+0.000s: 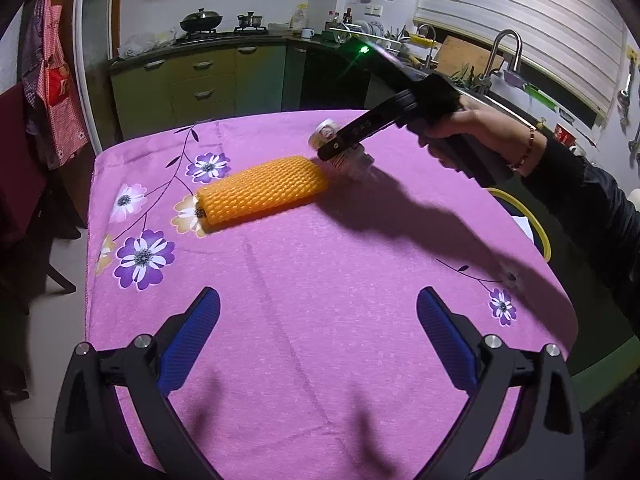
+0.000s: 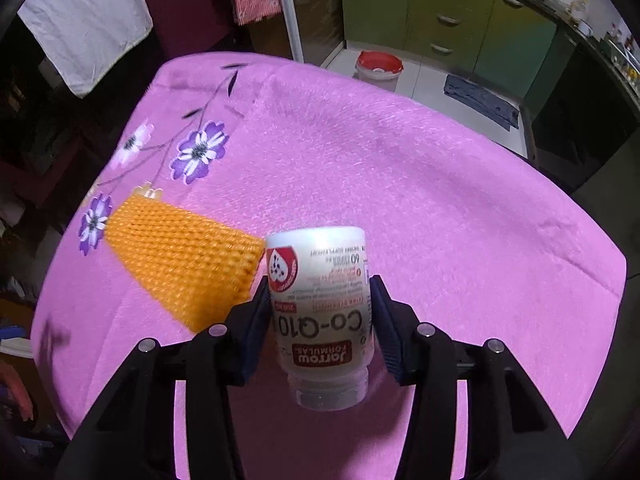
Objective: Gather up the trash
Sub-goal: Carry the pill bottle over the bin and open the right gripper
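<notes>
Kitchen table draped in a pink flowered cloth [image 1: 320,280], carrying two pieces of trash. White plastic supplement bottle with a red-and-white label [image 2: 320,300] is lying toward the far right edge of the table as the left wrist view shows it, just beside one end of an orange foam-net fruit sleeve [image 1: 260,190], which is lying nearer the far left corner. Whether bottle and sleeve are touching cannot be told.

Right gripper [image 2: 320,312], carried by a person's hand [image 1: 472,128] in a dark sleeve, is pointing steeply down over the bottle, its blue pads sitting against both sides of the labelled body; the jaws appear to be clamping the bottle. Whether the bottle is resting on the cloth or already lifted cannot be told. Left gripper [image 1: 318,320] is hovering over the near edge of the table with its jaws spread wide and nothing between them.

Risks, as judged: the smooth rounded wall is likely to slip or swivel between the pads if the clamp is light or off-centre, dropping the bottle onto the cloth to roll toward the table edge. A lift drifting sideways could also brush the light sleeve and shift it.
</notes>
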